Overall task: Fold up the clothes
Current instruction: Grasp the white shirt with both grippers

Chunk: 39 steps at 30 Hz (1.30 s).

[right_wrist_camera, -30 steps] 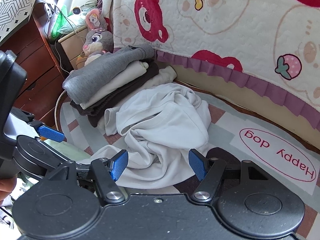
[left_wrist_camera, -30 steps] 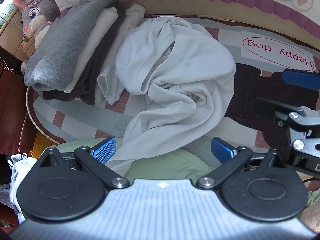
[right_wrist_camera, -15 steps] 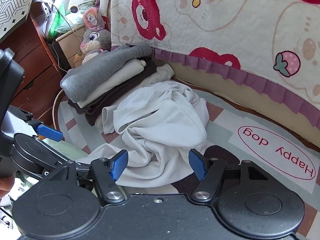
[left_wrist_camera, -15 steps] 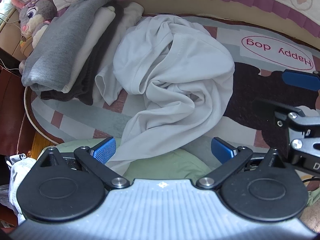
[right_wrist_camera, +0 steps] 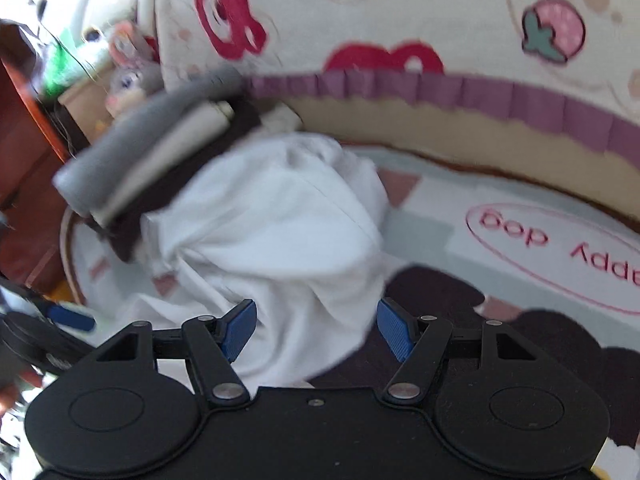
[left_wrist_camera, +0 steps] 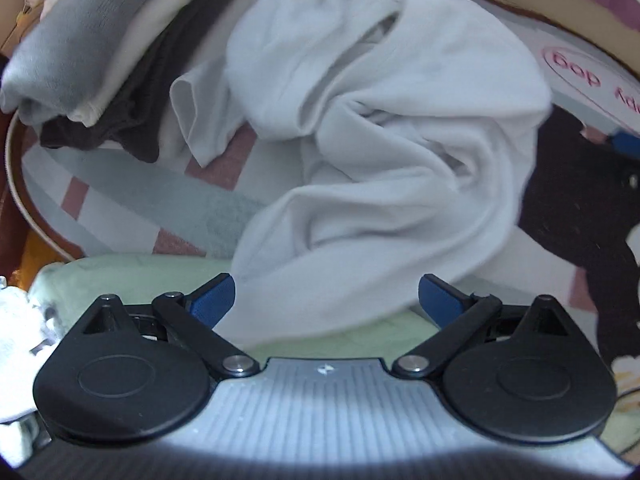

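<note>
A crumpled white garment (left_wrist_camera: 380,140) lies heaped on a patterned rug (left_wrist_camera: 140,204). My left gripper (left_wrist_camera: 326,296) points steeply down over its near edge. A flap of the cloth lies between the blue pads, which do not press it, and the jaws are closing from wide. My right gripper (right_wrist_camera: 317,320) hovers open over the same white garment (right_wrist_camera: 272,232), with a fold of it between the fingers but not pinched. The left gripper's blue finger (right_wrist_camera: 68,316) shows at the left edge of the right wrist view.
A stack of folded clothes (left_wrist_camera: 92,52), grey over cream over dark brown, sits left of the garment. A pale green cloth (left_wrist_camera: 120,272) lies under the left gripper. Behind runs a bear-print bedspread (right_wrist_camera: 400,20), with a plush toy (right_wrist_camera: 128,76) and wooden furniture (right_wrist_camera: 24,140) at left.
Both grippers have dropped toward the white garment, which now fills more of each view. Its near folds now sit between the fingers of each gripper. The garment itself has not moved.
</note>
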Tool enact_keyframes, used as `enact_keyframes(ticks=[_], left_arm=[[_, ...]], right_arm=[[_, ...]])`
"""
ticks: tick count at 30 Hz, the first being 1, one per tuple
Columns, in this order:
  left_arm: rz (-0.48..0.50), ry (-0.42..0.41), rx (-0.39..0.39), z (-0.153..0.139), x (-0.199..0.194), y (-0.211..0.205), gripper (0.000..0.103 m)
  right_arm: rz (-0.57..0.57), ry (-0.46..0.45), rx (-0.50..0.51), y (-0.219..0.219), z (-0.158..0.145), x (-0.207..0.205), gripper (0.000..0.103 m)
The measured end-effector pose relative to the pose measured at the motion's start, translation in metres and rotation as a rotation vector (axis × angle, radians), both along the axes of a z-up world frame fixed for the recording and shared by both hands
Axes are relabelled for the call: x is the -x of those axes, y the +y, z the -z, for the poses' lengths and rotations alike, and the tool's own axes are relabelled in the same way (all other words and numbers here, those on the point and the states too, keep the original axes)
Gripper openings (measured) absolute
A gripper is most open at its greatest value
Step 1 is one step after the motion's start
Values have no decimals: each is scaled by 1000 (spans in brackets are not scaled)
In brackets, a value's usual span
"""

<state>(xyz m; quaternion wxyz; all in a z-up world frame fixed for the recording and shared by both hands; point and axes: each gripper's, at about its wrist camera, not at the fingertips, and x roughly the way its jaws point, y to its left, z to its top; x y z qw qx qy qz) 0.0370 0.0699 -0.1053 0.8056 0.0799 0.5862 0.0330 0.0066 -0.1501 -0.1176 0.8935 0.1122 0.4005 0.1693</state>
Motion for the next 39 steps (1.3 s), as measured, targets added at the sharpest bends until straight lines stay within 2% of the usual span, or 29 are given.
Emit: enact_keyframes(ticks=[2, 5, 8, 10, 11, 13, 15, 16, 19, 20, 21, 23, 25, 26, 27, 29, 32, 36, 37, 38, 39], left_arm=[[9, -75, -48, 2, 1, 9, 90], [47, -151, -115, 5, 4, 17, 70], [88, -176, -88, 9, 6, 23, 66], [114, -173, -58, 13, 6, 24, 66], [133, -175, -46, 15, 7, 24, 67], [175, -177, -35, 20, 8, 21, 74], [219, -167, -40, 28, 7, 16, 98], [231, -154, -42, 34, 6, 15, 102], [239, -116, -27, 51, 5, 15, 100], [240, -113, -15, 54, 5, 16, 90], [257, -115, -34, 55, 7, 14, 60], [297, -120, -90, 56, 11, 8, 25], [326, -145, -99, 51, 17, 0, 14], [340, -159, -101, 48, 20, -4, 8], [354, -171, -76, 42, 21, -7, 8], [381, -194, -12, 28, 24, -11, 8], [421, -227, 86, 7, 28, -18, 8], [515, -299, 324, -38, 33, -50, 8], [551, -307, 387, -50, 34, -62, 8], [610, -314, 409, -61, 34, -77, 8], [686, -318, 384, -71, 34, -96, 8]], right_arm=[[4, 12, -8, 1, 10, -4, 72], [13, 59, -89, -1, 24, -10, 72], [14, 131, -166, 0, 40, -16, 72], [12, 186, -184, 5, 49, -16, 72], [11, 213, -192, 7, 54, -15, 72], [5, 243, -203, 12, 61, -15, 72], [6, 268, -208, 18, 69, -16, 72], [15, 289, -218, 20, 74, -17, 72], [46, 335, -280, 24, 84, -17, 74], [56, 368, -343, 22, 87, -18, 74], [66, 401, -420, 20, 92, -18, 74], [71, 412, -523, 20, 101, -17, 74], [68, 352, -478, 29, 101, -12, 62], [67, 321, -453, 33, 101, -10, 34], [65, 291, -428, 38, 100, -7, 8], [81, 217, -405, 43, 91, 0, 8], [80, 10, -423, 33, 40, 17, 8], [163, -177, -400, -14, -24, 50, 7], [203, -230, -360, -29, -38, 65, 7], [239, -284, -293, -44, -54, 81, 7], [270, -333, -227, -57, -70, 96, 7]])
